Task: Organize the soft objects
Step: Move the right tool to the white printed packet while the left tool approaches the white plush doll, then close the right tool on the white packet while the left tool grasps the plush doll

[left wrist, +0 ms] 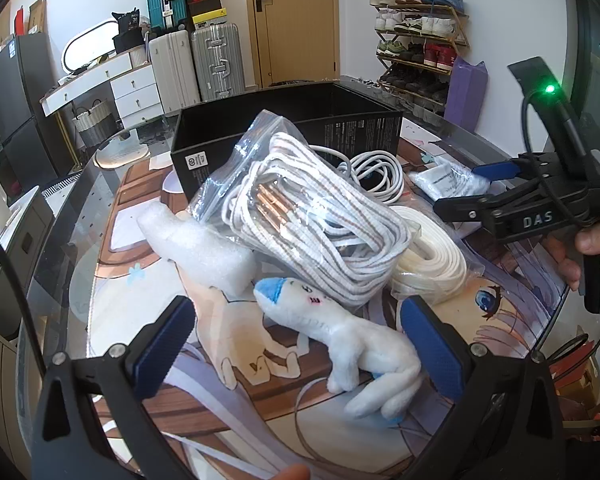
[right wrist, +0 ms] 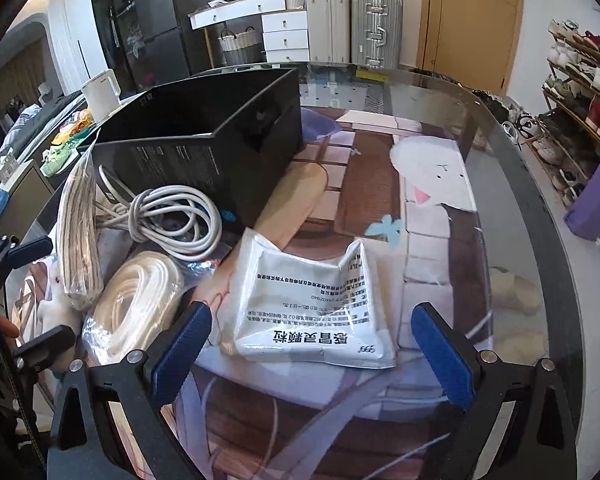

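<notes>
Both tongs (left wrist: 296, 344) (right wrist: 312, 344) gape over a glass table (right wrist: 512, 184); suitcases (left wrist: 196, 64) line the wall.

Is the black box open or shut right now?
Open. The black box stands upright on the table with no lid, and its dark inside walls show; its floor is hidden, so contents cannot be told.

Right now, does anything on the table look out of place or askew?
Yes. The zip bag of striped cord leans tilted against the black box instead of inside it, and the white packet lies crumpled, edges curled up. Nothing looks spilled.
</notes>
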`<state>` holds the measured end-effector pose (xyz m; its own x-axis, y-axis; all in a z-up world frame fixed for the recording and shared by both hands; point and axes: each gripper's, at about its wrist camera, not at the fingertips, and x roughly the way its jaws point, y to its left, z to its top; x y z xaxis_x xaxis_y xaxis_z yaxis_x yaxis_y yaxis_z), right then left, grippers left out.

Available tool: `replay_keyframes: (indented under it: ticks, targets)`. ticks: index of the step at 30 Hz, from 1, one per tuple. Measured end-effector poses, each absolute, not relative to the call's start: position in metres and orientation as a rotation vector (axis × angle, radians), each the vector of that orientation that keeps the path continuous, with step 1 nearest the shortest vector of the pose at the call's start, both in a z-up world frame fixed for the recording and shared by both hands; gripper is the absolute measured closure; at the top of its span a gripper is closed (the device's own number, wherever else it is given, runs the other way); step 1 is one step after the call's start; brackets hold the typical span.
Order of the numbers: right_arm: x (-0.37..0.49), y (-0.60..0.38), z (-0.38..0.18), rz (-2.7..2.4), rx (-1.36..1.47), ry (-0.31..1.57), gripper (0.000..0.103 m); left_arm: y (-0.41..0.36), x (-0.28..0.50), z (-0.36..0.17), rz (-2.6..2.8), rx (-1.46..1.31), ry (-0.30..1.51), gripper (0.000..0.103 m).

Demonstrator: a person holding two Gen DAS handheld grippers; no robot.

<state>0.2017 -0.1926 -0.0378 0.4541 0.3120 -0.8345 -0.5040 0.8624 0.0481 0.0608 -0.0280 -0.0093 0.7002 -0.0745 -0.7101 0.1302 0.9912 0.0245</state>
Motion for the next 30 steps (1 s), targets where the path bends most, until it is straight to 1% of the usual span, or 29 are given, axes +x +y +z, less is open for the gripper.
replay_keyframes:
  ticks: [8, 10, 11, 12, 14, 15, 19, 21, 23, 30]
  targets:
    - [0.203, -0.189, -0.042, 0.468, -0.243, 0.980, 0.003, -0.028, 0.061, -0.009, -0.114, 0.076, 0.787, 0.000]
    - [0.203, -0.189, -0.041, 0.469, -0.243, 0.975, 0.010, -0.028, 0.061, -0.009, -0.114, 0.075, 0.787, 0.000]
    - [0.202, -0.188, -0.040, 0.473, -0.242, 0.972, 0.017, -0.028, 0.061, -0.009, -0.114, 0.075, 0.787, 0.000]
    - [0.202, -0.188, -0.039, 0.474, -0.241, 0.967, 0.022, -0.028, 0.061, -0.009, -0.114, 0.075, 0.787, 0.000]
    - [0.201, -0.188, -0.038, 0.480, -0.239, 0.965, 0.024, -0.028, 0.061, -0.009, -0.114, 0.077, 0.787, 0.000]
    - [0.200, -0.188, -0.038, 0.491, -0.239, 0.959, 0.028, -0.028, 0.061, -0.009, -0.114, 0.077, 0.786, 0.000]
    - [0.196, -0.188, -0.035, 0.537, -0.235, 0.950, 0.037, -0.028, 0.061, -0.010, -0.115, 0.076, 0.787, 0.000]
    - [0.195, -0.189, -0.034, 0.558, -0.226, 0.948, 0.046, -0.028, 0.061, -0.010, -0.114, 0.077, 0.786, 0.000]
    - [0.193, -0.190, -0.033, 0.569, -0.222, 0.948, 0.049, -0.028, 0.061, -0.009, -0.114, 0.077, 0.786, 0.000]
    - [0.191, -0.194, -0.032, 0.592, -0.209, 0.945, 0.050, -0.028, 0.061, -0.010, -0.115, 0.077, 0.788, 0.000]
